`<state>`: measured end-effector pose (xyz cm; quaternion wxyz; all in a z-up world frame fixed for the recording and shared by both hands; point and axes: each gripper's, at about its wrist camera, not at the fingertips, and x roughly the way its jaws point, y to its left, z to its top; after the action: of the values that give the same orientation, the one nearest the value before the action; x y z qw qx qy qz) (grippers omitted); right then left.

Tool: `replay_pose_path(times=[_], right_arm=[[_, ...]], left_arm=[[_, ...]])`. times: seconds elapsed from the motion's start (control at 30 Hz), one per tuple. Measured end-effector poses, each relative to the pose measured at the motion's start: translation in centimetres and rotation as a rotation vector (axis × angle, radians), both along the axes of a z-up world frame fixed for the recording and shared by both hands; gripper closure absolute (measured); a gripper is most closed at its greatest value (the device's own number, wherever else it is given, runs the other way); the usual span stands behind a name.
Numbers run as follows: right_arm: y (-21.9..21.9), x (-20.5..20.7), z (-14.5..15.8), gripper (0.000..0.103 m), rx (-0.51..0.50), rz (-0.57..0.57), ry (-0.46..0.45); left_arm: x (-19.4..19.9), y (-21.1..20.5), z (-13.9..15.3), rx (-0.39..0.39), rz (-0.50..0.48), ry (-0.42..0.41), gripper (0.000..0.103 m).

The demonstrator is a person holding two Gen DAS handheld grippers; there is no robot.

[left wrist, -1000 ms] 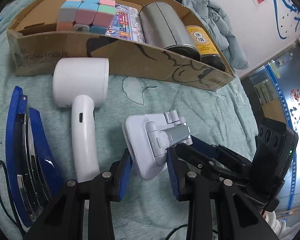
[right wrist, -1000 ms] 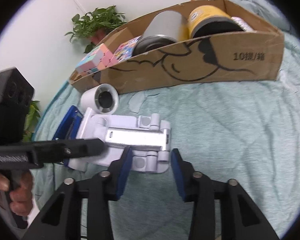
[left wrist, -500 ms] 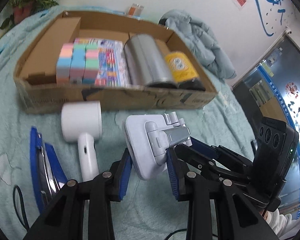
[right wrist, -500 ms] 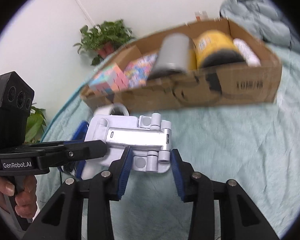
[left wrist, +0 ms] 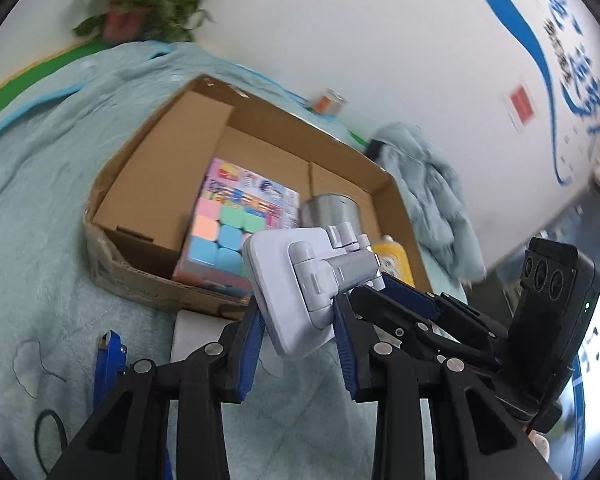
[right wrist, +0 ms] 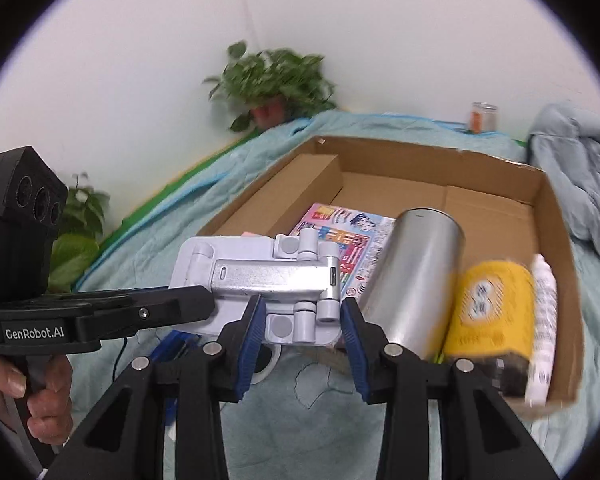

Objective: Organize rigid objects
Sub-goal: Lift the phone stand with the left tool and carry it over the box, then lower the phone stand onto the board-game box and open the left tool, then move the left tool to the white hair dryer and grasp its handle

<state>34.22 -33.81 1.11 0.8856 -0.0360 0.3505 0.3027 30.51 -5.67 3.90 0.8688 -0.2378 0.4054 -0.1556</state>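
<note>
The pale lavender folding plastic stand (left wrist: pixel 300 280) with its silver hinged arm is held aloft between both tools. The left tool (left wrist: pixel 298 334) clamps one end and the right tool (right wrist: pixel 302 326) the other. It hangs above the near wall of the brown cardboard box (right wrist: pixel 556 240), over the pastel puzzle cube (left wrist: pixel 220 240) inside.

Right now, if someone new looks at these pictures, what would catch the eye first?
First, the pale lilac folding plastic stand with a silver hinge arm, held in the air between both tongs, left tongs and right tongs, just in front of the open brown cardboard box. Inside the box lie a pastel puzzle cube, a shiny silver metal cylinder and a yellow-labelled can.
</note>
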Motion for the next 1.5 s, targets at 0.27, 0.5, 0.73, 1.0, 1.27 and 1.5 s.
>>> replay_pose_path(times=[0.27, 0.5, 0.73, 1.0, 1.27, 1.5], right_arm=[[2.1, 6.6, -0.6, 0.079, -0.025, 0.175, 0.152], [1.2, 7.5, -0.8, 0.082, -0.057, 0.143, 0.172], [-2.8, 5.0, -1.1, 0.074, 0.054, 0.019, 0.192], [1.8, 1.2, -3.2, 0.074, -0.069, 0.102, 0.145], [3.4, 3.1, -4.2, 0.087, -0.045, -0.026, 0.14], [1.0, -3.8, -0.2, 0.001, -0.042, -0.204, -0.198]], left_arm=[[1.8, -5.0, -2.4, -0.106, -0.042, 0.026, 0.092], [0.2, -6.4, -2.4, -0.073, -0.137, -0.012, 0.068], [1.3, 0.2, -1.0, 0.007, -0.026, -0.052, 0.028], [1.5, 1.7, -1.8, 0.026, -0.037, -0.046, 0.028], [-1.2, 3.0, -0.4, 0.133, -0.032, -0.125, 0.026], [-4.0, 4.5, 2.4, 0.359, 0.098, -0.296, 0.0]])
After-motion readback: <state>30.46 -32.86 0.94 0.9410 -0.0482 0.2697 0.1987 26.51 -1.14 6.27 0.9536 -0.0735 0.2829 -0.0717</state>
